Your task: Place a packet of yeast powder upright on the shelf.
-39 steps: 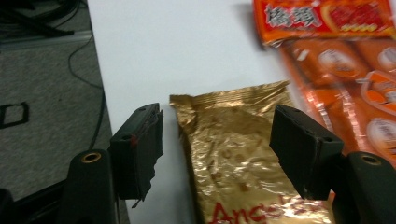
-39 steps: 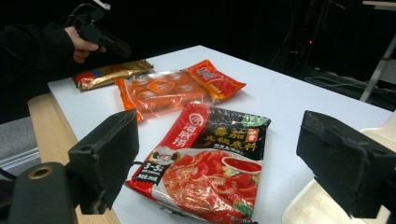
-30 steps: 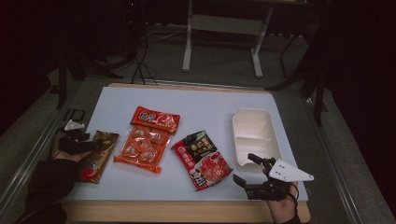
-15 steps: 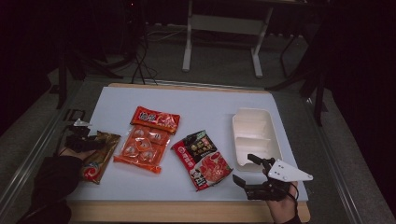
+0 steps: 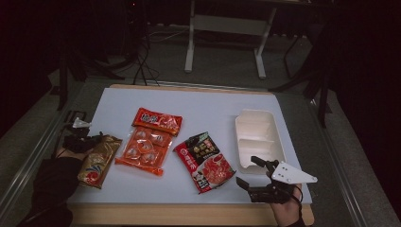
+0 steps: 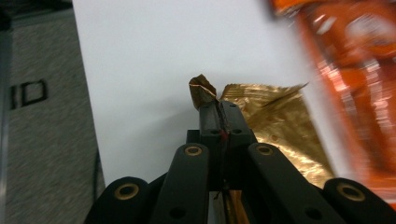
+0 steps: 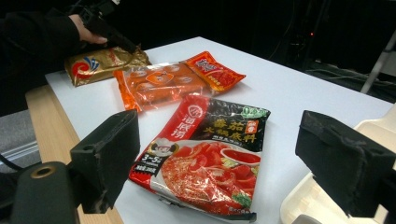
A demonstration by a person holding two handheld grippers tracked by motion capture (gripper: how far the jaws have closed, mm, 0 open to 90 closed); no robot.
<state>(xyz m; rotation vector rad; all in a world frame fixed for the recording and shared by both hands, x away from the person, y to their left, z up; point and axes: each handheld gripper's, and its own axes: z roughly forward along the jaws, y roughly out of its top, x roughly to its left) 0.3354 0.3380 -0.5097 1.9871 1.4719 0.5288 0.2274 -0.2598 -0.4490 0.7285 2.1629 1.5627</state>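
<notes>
The gold snack bag (image 5: 99, 161) lies near the table's (image 5: 213, 106) left edge, at about 9 o'clock from the orange packet (image 5: 144, 151). The left gripper (image 5: 87, 140) has just been closing its fingers, and now they pinch the bag's top corner tight. The right gripper (image 5: 257, 172) hangs at 5 o'clock from the red soup bag (image 5: 204, 161), beside the white tray (image 5: 260, 139), fingers wide, holding nothing.
</notes>
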